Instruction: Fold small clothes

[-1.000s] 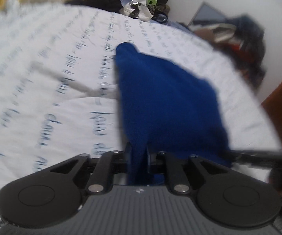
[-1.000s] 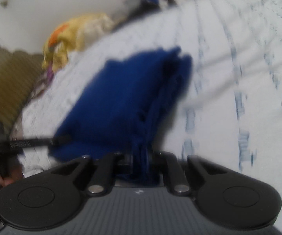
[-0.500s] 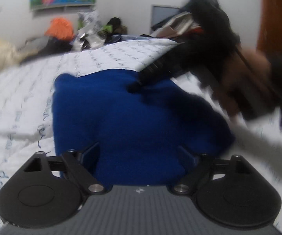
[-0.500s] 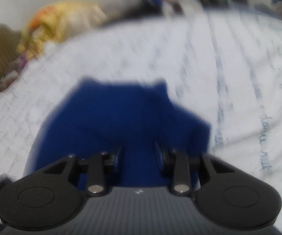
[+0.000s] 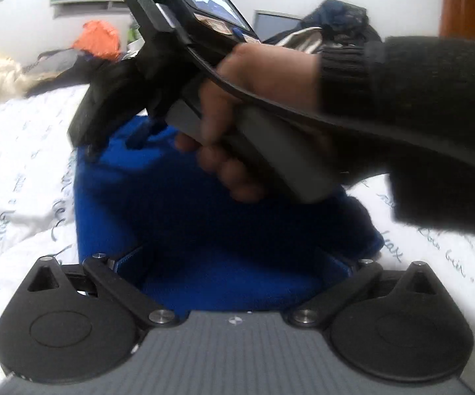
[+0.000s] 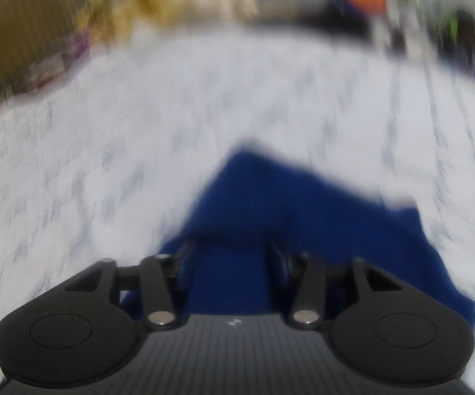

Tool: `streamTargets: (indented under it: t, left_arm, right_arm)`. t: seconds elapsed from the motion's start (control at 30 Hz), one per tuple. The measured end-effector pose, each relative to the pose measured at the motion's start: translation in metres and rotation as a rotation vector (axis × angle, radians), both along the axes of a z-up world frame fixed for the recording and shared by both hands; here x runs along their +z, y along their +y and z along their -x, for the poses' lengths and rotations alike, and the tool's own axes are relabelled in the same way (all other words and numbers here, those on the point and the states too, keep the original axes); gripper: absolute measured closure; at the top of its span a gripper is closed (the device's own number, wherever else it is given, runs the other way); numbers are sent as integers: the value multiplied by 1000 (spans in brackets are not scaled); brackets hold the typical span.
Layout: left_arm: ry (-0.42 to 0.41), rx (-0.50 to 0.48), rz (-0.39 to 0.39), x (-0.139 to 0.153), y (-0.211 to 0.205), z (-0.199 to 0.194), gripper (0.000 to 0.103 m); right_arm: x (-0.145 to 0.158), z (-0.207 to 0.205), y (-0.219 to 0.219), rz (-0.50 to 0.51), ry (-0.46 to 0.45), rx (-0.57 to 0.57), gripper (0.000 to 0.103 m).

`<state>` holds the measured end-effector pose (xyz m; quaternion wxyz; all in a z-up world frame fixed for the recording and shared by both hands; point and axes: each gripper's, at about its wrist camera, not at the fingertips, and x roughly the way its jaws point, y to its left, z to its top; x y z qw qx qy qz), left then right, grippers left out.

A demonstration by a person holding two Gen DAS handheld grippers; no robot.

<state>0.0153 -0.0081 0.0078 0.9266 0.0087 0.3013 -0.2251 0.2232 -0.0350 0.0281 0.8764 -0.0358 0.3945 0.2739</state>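
Already the blue garment point(image 5: 204, 230) lies folded over on the white printed bedspread point(image 5: 16, 171); a further fold or some smoothing may remain. Nearest, the left gripper point(image 5: 234, 260) has just spread wide, cloth beneath it, unpinched. Farther across the cloth, the right gripper point(image 6: 231, 263) has been opening too, about half parted, gripping nothing.

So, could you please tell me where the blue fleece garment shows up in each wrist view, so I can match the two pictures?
Left wrist view: the blue fleece garment fills the centre, partly behind the right hand, reaching down between the wide-open fingers of the left gripper.
Right wrist view: blurred, lower centre to right, just beyond the right gripper.
Shared landmark: the white script-printed bedsheet.
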Motion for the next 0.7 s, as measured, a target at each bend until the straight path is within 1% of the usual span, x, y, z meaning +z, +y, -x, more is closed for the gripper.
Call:
streamTargets:
  t: [0.03, 0.07, 0.13, 0.17, 0.2, 0.23, 0.27, 0.3, 0.33, 0.37, 0.4, 0.43, 0.5, 0.53, 0.57, 0.6, 0.67, 0.7]
  left_arm:
    - [4, 4, 16, 0, 3, -2, 0]
    - [4, 2, 21, 0, 3, -3, 0]
    - [0, -2, 10, -2, 3, 0, 0]
    - [-3, -5, 5, -2, 2, 1, 0]
    - [-3, -4, 10, -2, 3, 1, 0]
    - [-2, -2, 19, -3, 5, 1, 0]
    - [-1, 1, 27, -3, 6, 2, 0]
    - [-1, 2, 29, -3, 6, 2, 0]
    - [-1, 2, 27, -4, 5, 1, 0]
    - [-1, 3, 23, -4, 4, 1, 0]
    - [-2, 2, 18, -5, 5, 3, 0]
    - [-2, -1, 15, -5, 4, 3, 0]
    - [-3, -9, 7, -6, 3, 3, 0]
    - [-6, -8, -2, -6, 3, 3, 0]
    - [-11, -4, -5, -5, 3, 5, 0]
    - [-22, 12, -5, -1, 5, 10, 1]
    - [-45, 80, 1, 5, 13, 24, 1]
    - [-34, 112, 19, 7, 21, 31, 1]
  right_arm:
    - [1, -7, 4, -1, 13, -28, 55]
    - [3, -6, 12, 41, 8, -23, 53]
    - [1, 7, 27, 160, -52, 30, 50]
    - [3, 18, 25, 178, -81, 36, 49]
    - [9, 26, 19, 174, -100, 18, 49]
    - [18, 37, 7, 147, -109, -23, 48]
    - [28, 50, -9, 89, -117, -50, 48]
    - [37, 60, -21, 10, -118, -52, 47]
    - [40, 70, -36, -56, -110, -51, 42]
    - [41, 76, -46, -80, -91, -66, 32]
    - [36, 74, -50, -58, -48, -86, 29]
    - [20, 66, -53, -7, 6, -103, 29]
    - [-4, 63, -60, -7, -122, -52, 26]
    - [-7, 61, -65, -44, -140, -51, 25]
    - [-4, 56, -65, -56, -120, -70, 25]
    - [0, 54, -61, -34, -103, -80, 25]
    - [13, 60, -57, 10, -75, -99, 24]
    - [22, 68, -62, 1, -74, -118, 24]
